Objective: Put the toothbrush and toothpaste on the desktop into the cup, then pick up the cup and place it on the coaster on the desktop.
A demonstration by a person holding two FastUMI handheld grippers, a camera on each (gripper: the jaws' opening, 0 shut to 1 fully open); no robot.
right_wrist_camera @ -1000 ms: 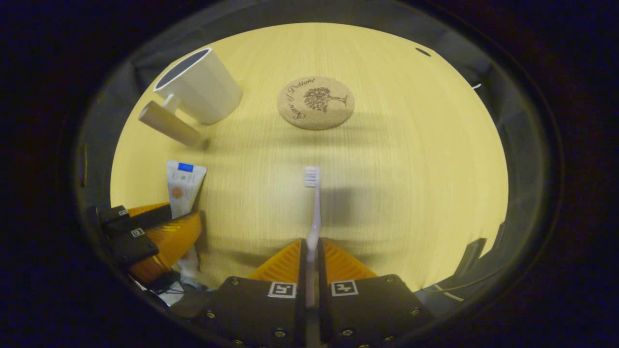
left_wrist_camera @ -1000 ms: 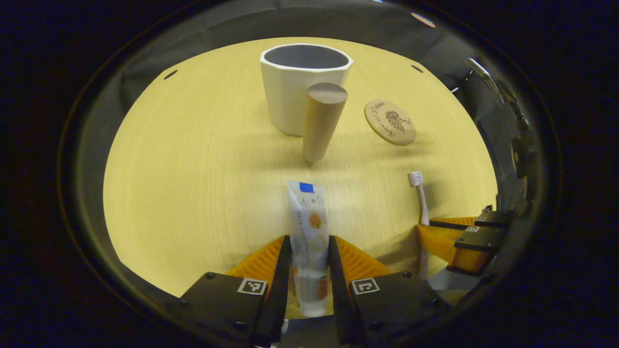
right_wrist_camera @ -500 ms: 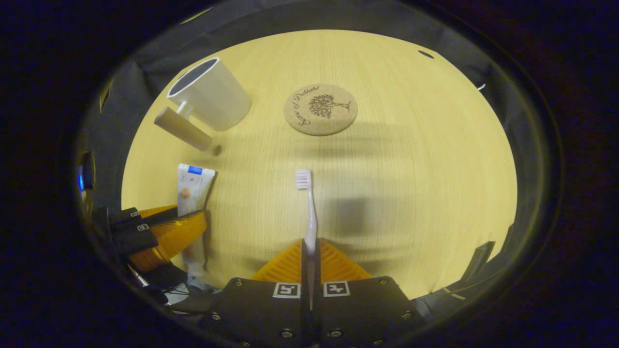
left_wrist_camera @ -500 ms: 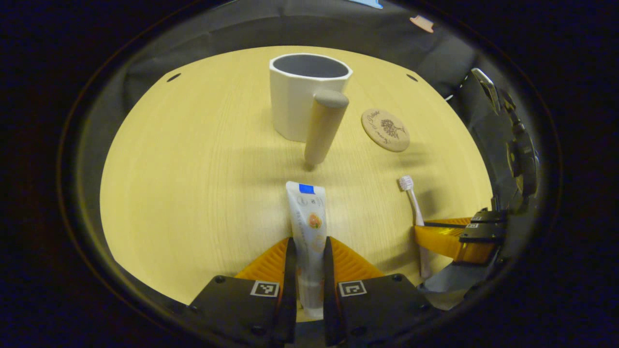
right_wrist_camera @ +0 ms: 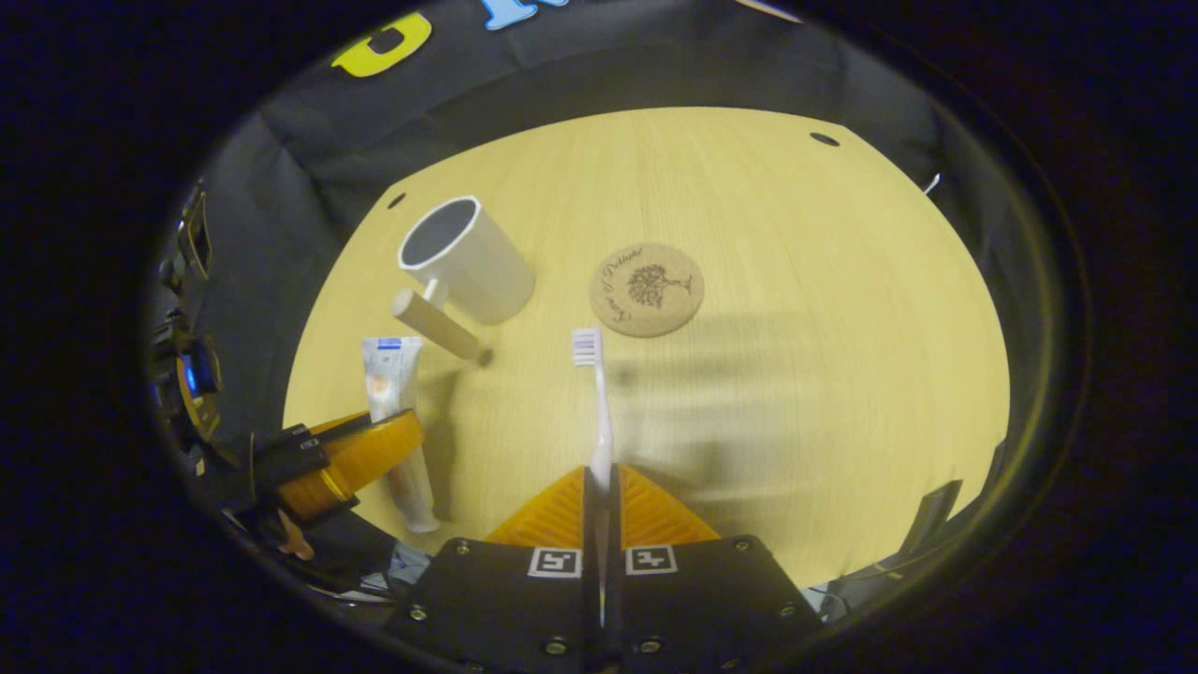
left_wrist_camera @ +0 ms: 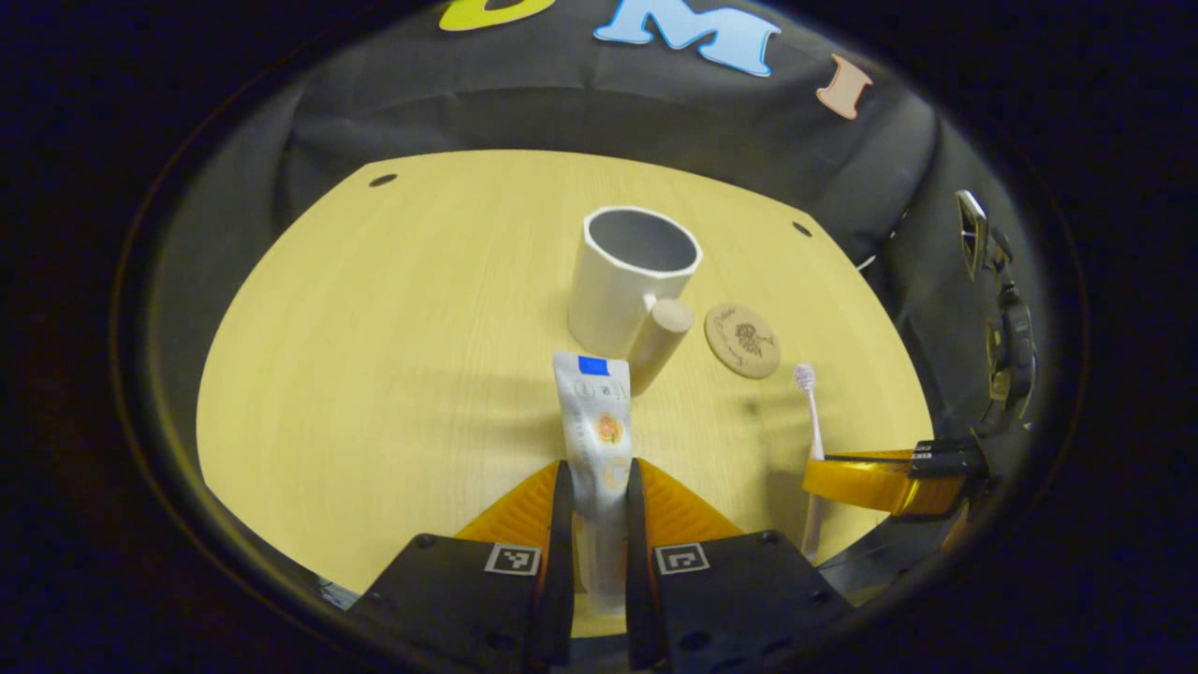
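Observation:
My left gripper [left_wrist_camera: 594, 473] is shut on the white toothpaste tube [left_wrist_camera: 595, 431], held above the wooden desktop [left_wrist_camera: 393, 356] with its blue-marked end pointing away from me. My right gripper [right_wrist_camera: 600, 479] is shut on the toothbrush [right_wrist_camera: 596, 402], bristles forward. Farther off stands the white cup [left_wrist_camera: 625, 276] with a wooden peg handle [left_wrist_camera: 660, 339]; the right gripper view has the cup [right_wrist_camera: 468, 257] at upper left. The round cork coaster [left_wrist_camera: 741, 340] lies to the cup's right, and in the right gripper view the coaster [right_wrist_camera: 647, 289] sits beyond the bristles. Each view catches the other gripper: the right [left_wrist_camera: 884, 479], the left [right_wrist_camera: 351, 459].
The round desktop [right_wrist_camera: 824, 356] ends at black cloth walls behind and beside it. Small dark holes [left_wrist_camera: 382, 180] mark its far rim. Bare wood lies left of the cup and right of the coaster.
Both grippers have risen and drawn back from the desktop, lifting the toothpaste and the toothbrush; cup and coaster now look smaller and farther. The left gripper's fingers closed tighter on the tube early on.

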